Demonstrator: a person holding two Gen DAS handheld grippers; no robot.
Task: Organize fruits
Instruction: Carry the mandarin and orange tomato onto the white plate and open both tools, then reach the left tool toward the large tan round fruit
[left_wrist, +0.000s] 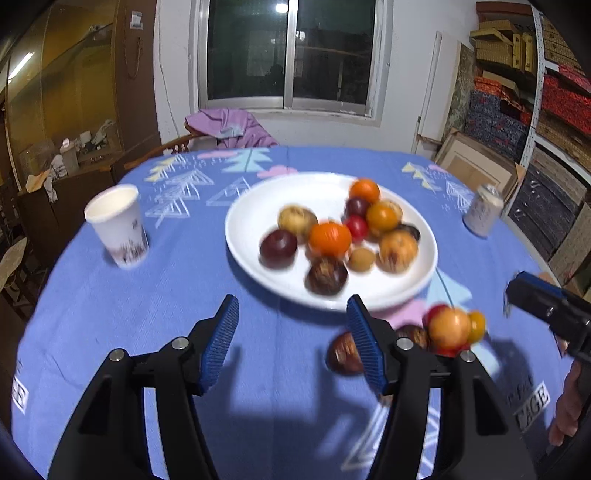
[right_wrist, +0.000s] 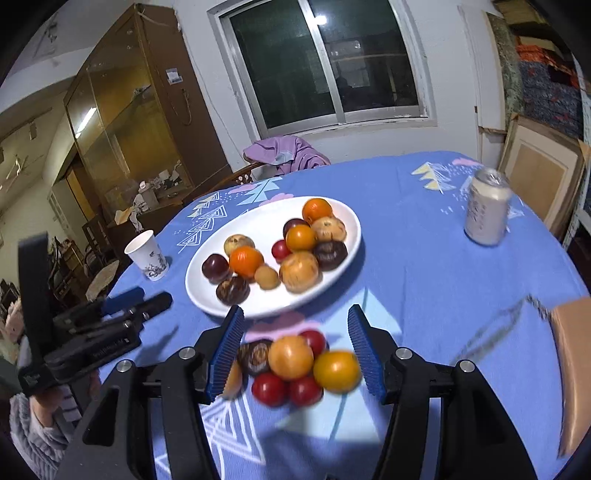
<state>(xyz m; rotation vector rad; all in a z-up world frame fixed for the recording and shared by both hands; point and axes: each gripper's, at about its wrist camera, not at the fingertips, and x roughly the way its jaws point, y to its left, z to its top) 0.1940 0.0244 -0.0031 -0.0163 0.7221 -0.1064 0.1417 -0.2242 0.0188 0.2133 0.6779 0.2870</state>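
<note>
On the blue patterned cloth-covered surface (right_wrist: 424, 266), both the left gripper (left_wrist: 291, 343) and the right gripper (right_wrist: 295, 350) stand spread and empty near its front edge, a loose cluster of small red, orange and brown fruits (right_wrist: 295, 365) lies just beyond the right one, and farther in sits a white round plate (right_wrist: 207, 291) heaped with mixed fruits (right_wrist: 280, 251).

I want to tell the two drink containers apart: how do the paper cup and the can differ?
The paper cup is open-topped and flares upward; the can is closed on top and straight-sided. The paper cup stands left of the white plate, the can to its right. Both are whitish, printed, and on the blue tablecloth.
</note>
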